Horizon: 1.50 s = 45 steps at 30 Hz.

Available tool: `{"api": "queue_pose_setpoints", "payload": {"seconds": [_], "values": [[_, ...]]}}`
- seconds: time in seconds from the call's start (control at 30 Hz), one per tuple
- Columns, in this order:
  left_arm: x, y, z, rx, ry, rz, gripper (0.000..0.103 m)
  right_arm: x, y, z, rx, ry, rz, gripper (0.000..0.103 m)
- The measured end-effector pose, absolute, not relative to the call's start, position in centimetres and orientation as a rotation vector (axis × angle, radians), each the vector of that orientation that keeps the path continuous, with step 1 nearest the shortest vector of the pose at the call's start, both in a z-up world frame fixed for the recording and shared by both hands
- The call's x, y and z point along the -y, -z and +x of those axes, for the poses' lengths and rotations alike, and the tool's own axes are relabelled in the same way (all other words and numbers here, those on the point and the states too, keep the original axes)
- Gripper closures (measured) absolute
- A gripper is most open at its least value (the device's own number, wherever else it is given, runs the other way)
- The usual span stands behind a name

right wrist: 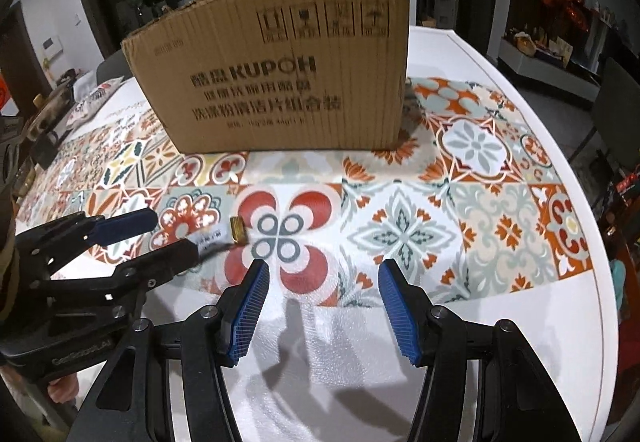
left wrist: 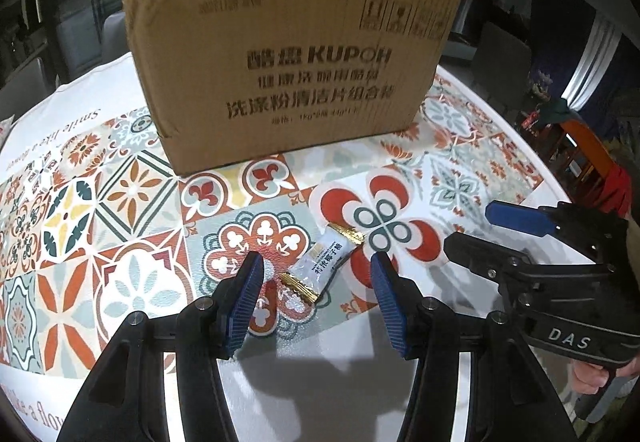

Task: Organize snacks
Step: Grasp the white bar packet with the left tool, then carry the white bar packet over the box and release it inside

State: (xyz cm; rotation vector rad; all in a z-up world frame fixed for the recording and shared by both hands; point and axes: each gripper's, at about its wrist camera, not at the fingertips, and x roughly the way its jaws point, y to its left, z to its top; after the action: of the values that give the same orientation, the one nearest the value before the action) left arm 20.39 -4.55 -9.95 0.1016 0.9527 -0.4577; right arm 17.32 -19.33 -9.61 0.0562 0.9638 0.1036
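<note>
A small white snack packet with gold crimped ends lies flat on the patterned tablecloth. My left gripper hangs low over it, open, with the packet between its blue pads and neither pad touching it. In the right wrist view the packet shows partly behind the left gripper. My right gripper is open just to the right, over bare cloth with nothing between its fingers; in the left wrist view the right gripper is at the right. An open brown cardboard box stands behind.
The round white table's rim curves along the right. Chairs and dark cabinets stand beyond the table. Small objects sit at the table's far left. A hand grips the right gripper's handle.
</note>
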Motion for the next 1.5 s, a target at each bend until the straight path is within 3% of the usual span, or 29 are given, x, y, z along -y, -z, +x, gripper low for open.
{"api": "queue_pose_setpoints", "payload": {"seconds": [0.2,0.33,0.53,0.6,1.0,1.5], "values": [[5.1,11.0,21.3,-0.964,0.449,0.117,0.049,19.5,10.7,17.8,-0.992,-0.093,0.069,0.045],[5.6,11.6,21.6,-0.970,0.446,0.127,0.055,19.5,11.0,17.9,-1.001,-0.090,0.077,0.045],[5.9,11.7,22.0,-0.974,0.456,0.116,0.070,19.8,11.2,18.1,-1.004,-0.087,0.090,0.045],[6.0,11.7,22.0,-0.976,0.461,0.108,0.084,19.9,11.2,18.1,-1.005,-0.086,0.093,0.045],[5.1,10.4,20.9,-0.968,0.442,0.032,0.084,19.8,10.3,17.9,-0.975,-0.099,0.093,0.045],[4.1,4.5,18.8,-0.880,0.419,-0.007,0.084,19.5,5.2,16.4,-0.855,-0.139,0.084,0.045]]}}
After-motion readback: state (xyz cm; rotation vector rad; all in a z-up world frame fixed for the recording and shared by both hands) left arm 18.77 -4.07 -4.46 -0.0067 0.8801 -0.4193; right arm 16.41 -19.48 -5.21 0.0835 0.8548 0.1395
